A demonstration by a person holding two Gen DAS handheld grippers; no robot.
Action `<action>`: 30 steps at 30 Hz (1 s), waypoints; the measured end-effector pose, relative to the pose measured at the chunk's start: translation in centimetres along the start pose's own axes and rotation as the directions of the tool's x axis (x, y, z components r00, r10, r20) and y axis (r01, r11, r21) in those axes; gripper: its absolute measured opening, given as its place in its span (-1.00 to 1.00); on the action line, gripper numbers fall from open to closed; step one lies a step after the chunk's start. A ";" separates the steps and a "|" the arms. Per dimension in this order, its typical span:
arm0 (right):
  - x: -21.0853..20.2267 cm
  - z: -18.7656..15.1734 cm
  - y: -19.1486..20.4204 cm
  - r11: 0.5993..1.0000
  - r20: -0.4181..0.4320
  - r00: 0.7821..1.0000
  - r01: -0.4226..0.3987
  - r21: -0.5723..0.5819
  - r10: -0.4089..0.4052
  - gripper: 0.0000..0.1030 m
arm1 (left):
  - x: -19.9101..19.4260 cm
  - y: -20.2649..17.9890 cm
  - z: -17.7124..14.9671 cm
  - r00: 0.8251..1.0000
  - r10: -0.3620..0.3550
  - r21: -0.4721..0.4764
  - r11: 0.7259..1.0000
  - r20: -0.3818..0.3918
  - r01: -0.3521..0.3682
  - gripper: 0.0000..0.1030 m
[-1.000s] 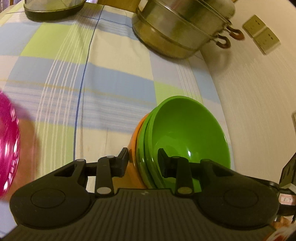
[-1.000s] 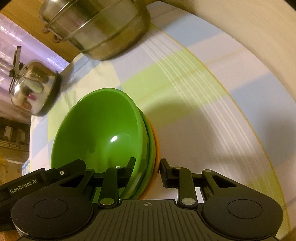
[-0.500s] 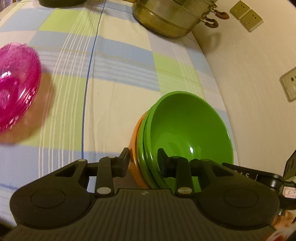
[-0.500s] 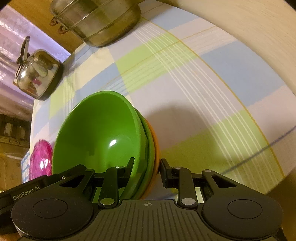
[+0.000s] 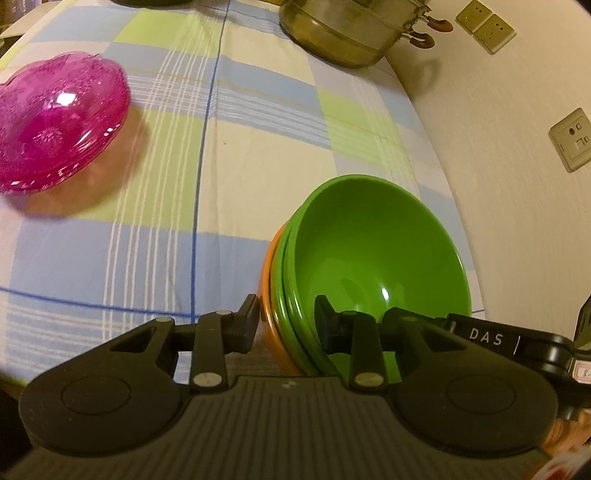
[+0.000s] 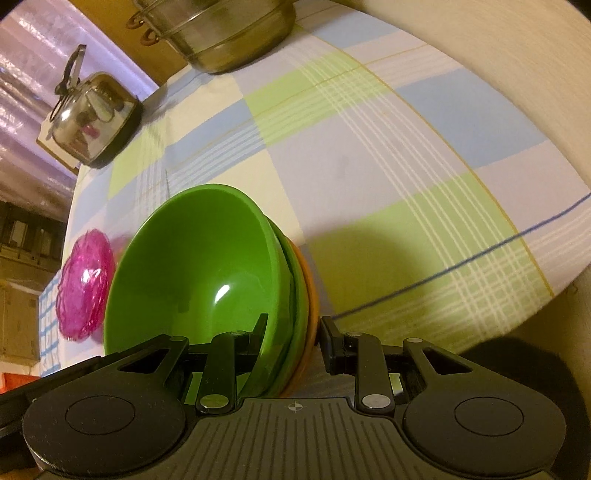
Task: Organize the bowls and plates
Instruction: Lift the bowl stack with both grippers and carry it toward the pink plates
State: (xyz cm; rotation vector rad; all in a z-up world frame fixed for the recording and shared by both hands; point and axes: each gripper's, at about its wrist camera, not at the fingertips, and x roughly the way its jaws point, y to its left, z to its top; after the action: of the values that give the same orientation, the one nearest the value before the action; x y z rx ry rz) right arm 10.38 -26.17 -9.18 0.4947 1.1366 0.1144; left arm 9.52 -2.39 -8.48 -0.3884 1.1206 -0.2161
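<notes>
A nested stack of bowls [image 5: 369,258], green ones inside an orange one, hangs tilted above the checked tablecloth. My left gripper [image 5: 286,321] is shut on the stack's rim, one finger outside the orange wall, one inside the green bowl. My right gripper [image 6: 293,334] is shut on the opposite rim of the same bowl stack [image 6: 199,266] in the same way. A pink glass bowl [image 5: 55,118] sits on the cloth at the left, also the pink bowl [image 6: 86,286] in the right wrist view.
A steel steamer pot [image 5: 351,29] stands at the far end near the wall, with a kettle [image 6: 92,118] at the far corner. The wall with sockets [image 5: 570,138] runs along one side of the table. The table edge [image 6: 554,291] lies at the right.
Both grippers carried the bowl stack back along the table, away from the pot. The pink bowl has come fully into view at the left.
</notes>
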 end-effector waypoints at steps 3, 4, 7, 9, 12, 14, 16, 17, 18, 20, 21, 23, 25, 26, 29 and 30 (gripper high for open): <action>-0.3 -0.6 0.3 1.000 0.004 1.000 -0.003 -0.010 0.003 -0.46 | -0.6 0.4 -0.6 1.000 0.001 -0.005 1.000 0.007 -0.001 -0.44; -0.5 -0.8 0.3 1.000 0.002 1.000 -0.005 -0.011 0.005 -0.46 | -0.8 0.5 -0.8 1.000 0.003 -0.007 1.000 0.010 -0.003 -0.44; -0.5 -1.4 0.8 1.000 -0.007 1.000 -0.014 -0.021 0.014 -0.46 | -1.6 1.0 -1.2 1.000 0.009 -0.012 1.000 0.022 -0.009 -0.44; -0.6 -1.7 1.3 0.999 -0.010 1.000 -0.021 -0.031 0.021 -0.46 | -2.1 1.4 -1.3 0.999 0.014 -0.016 1.000 0.032 -0.013 -0.44; -0.7 -2.1 2.2 0.998 -0.012 0.999 -0.031 -0.048 0.030 -0.46 | -3.0 2.1 -1.5 0.999 0.018 -0.026 1.000 0.048 -0.017 -0.44; -0.7 -2.1 3.0 0.998 -0.013 0.999 -0.037 -0.060 0.036 -0.46 | -3.7 2.7 -1.4 0.998 0.021 -0.035 0.999 0.059 -0.019 -0.44; -0.8 -2.2 3.8 0.996 -0.012 0.999 -0.043 -0.076 0.042 -0.46 | -4.5 3.5 -1.4 0.997 0.025 -0.049 0.999 0.073 -0.022 -0.44; -0.7 -2.2 4.4 0.995 -0.013 0.999 -0.047 -0.085 0.046 -0.46 | -4.9 3.9 -1.3 0.996 0.029 -0.055 0.998 0.079 -0.025 -0.44; -0.7 -2.3 4.9 0.994 -0.014 0.999 -0.051 -0.093 0.050 -0.46 | -5.3 4.3 -1.2 0.996 0.033 -0.061 0.998 0.087 -0.028 -0.44; -0.6 -2.3 6.0 0.992 -0.021 0.998 -0.065 -0.107 0.063 -0.46 | -6.3 5.1 -1.2 0.994 0.042 -0.074 0.997 0.104 -0.035 -0.44; -0.5 -2.3 6.6 0.991 -0.025 0.997 -0.073 -0.116 0.071 -0.46 | -6.7 5.5 -1.1 0.993 0.047 -0.081 0.996 0.112 -0.038 -0.44; -0.3 -2.4 7.9 0.987 -0.035 0.996 -0.089 -0.133 0.085 -0.46 | -7.6 6.5 -0.9 0.990 0.059 -0.098 0.994 0.130 -0.046 -0.44; 0.0 -2.4 9.1 0.983 -0.046 0.994 -0.104 -0.148 0.098 -0.46 | -8.5 7.6 -0.7 0.987 0.072 -0.117 0.992 0.146 -0.056 -0.44; 0.2 -2.4 9.9 0.981 -0.051 0.993 -0.111 -0.158 0.105 -0.46 | -8.9 8.2 -0.5 0.985 0.079 -0.128 0.990 0.153 -0.060 -0.44; 1.0 -2.3 12.2 0.975 -0.062 0.991 -0.128 -0.184 0.118 -0.46 | -10.1 9.7 -0.2 0.980 0.099 -0.152 0.986 0.174 -0.073 -0.44; 1.2 -2.2 13.1 0.972 -0.065 0.990 -0.134 -0.194 0.124 -0.46 | -10.6 10.3 0.1 0.977 0.108 -0.161 0.984 0.183 -0.078 -0.44</action>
State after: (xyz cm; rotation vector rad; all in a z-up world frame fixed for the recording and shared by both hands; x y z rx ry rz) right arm 10.98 -13.48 -5.26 0.3897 1.1301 0.3522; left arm 4.84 10.82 -3.87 -0.4816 0.9653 -0.0085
